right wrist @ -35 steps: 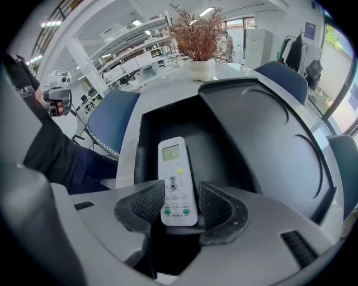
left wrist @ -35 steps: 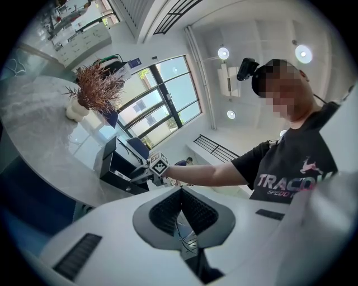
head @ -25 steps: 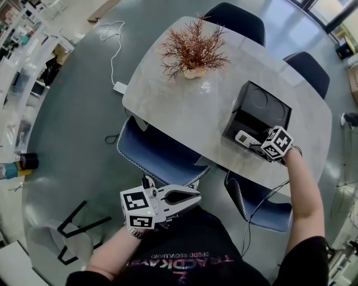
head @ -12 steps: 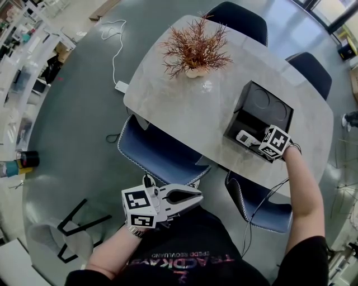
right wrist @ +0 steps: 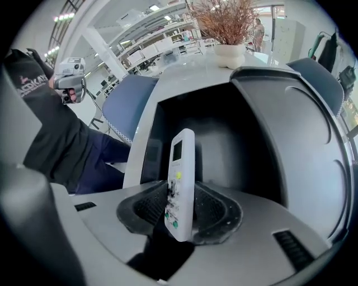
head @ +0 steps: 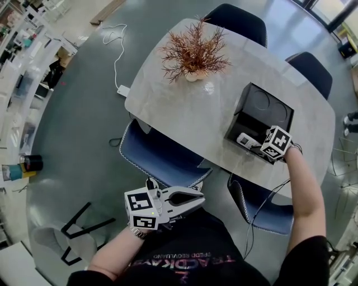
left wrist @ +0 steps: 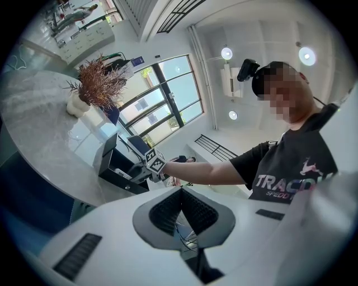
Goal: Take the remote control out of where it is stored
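A white remote control [head: 244,139] [right wrist: 180,179] sticks out of the lower opening of a black box [head: 263,106] [right wrist: 302,123] on the table [head: 184,106]. My right gripper [head: 255,144] [right wrist: 182,192] is at that opening, and its jaws are closing. The remote stands on edge between them, and I see no gap between it and the pads on either side. My left gripper [head: 197,201] [left wrist: 182,192] hangs low by the person's torso, away from the table. It is shut with nothing in it.
A dried plant in a white vase [head: 193,50] stands mid-table. Blue chairs sit at the near edge [head: 162,156] [head: 257,204] and dark ones at the far edge [head: 235,17] [head: 310,70]. A white cable and adapter [head: 120,89] lie on the floor to the left.
The right gripper has stayed at the box opening, level with the remote and barely shifted. The left gripper has not moved.
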The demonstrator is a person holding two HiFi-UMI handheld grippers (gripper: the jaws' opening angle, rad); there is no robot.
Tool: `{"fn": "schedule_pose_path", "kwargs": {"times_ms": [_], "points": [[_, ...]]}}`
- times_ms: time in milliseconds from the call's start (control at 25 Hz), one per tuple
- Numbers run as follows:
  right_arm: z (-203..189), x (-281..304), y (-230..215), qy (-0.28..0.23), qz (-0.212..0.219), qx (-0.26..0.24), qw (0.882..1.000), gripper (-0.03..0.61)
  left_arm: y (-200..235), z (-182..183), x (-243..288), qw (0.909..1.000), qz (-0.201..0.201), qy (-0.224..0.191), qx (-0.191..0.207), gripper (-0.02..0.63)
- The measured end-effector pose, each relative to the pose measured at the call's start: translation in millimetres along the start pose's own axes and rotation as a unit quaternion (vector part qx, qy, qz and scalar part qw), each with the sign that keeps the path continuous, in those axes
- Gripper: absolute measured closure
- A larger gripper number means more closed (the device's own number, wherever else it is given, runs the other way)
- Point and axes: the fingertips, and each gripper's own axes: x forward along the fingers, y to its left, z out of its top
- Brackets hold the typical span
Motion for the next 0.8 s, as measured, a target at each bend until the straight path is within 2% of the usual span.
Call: {"fn": "schedule_pose_path", "kwargs": {"times_ms": [360,640,800], "points": [[9,-12,-1,-0.053,-0.027,0.025,0.998,0.465,-7,-2,5,0.9999,-0.003,0.009,0.005,0.613],[7,-9,1,-0.038,-0.051,-0.002,0.998,0.465,-13,-3,8,0.9999,0.0,0.009,0.01,0.614],[7,-6,2,-0.019,-0.045,-0.009,0.999,0.463,-18,-7,9,0.9999,0.0,0.009,0.013,0.614]]}}
